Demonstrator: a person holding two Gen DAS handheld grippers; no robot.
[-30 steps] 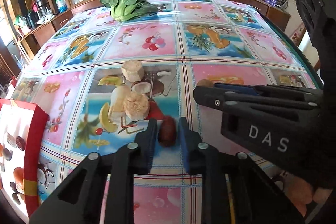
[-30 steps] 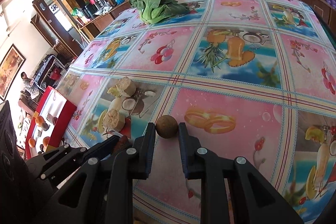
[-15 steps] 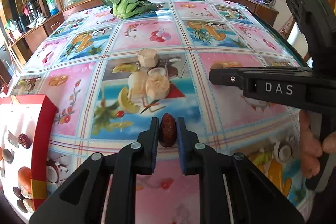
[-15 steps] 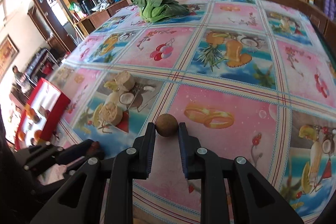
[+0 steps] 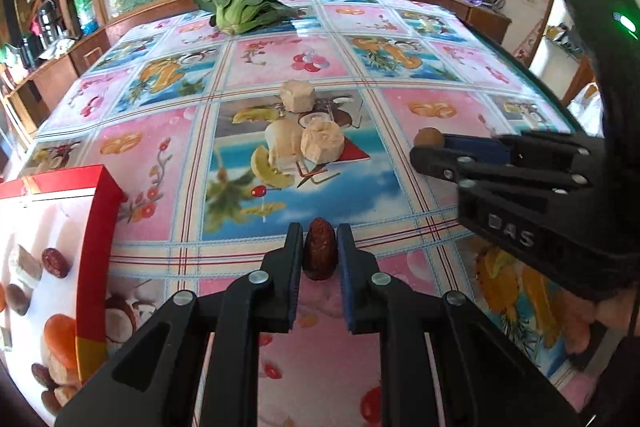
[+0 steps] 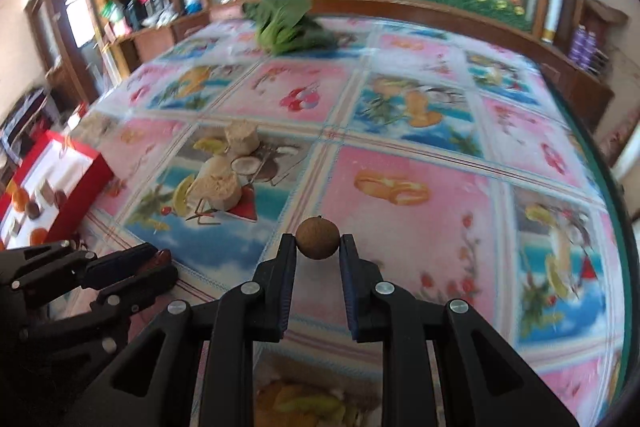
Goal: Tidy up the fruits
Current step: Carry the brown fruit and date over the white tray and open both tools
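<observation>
My left gripper is shut on a dark red date and holds it above the table's near edge. My right gripper is shut on a round brown longan, lifted over a pink square of the tablecloth; the longan also shows in the left wrist view. A red-rimmed white box with several dried fruits stands at the left, also in the right wrist view. Three pale cut fruit chunks sit in the middle of the table.
A green leafy vegetable lies at the table's far edge. The table has a fruit-patterned cloth and a wooden rim behind it. Shelves with bottles stand far left. The right wrist view is motion-blurred.
Both grippers have lifted and pulled back toward me with their fruits. The left gripper has moved left, bringing the red box closer. The right gripper has swung, blurring its view.
</observation>
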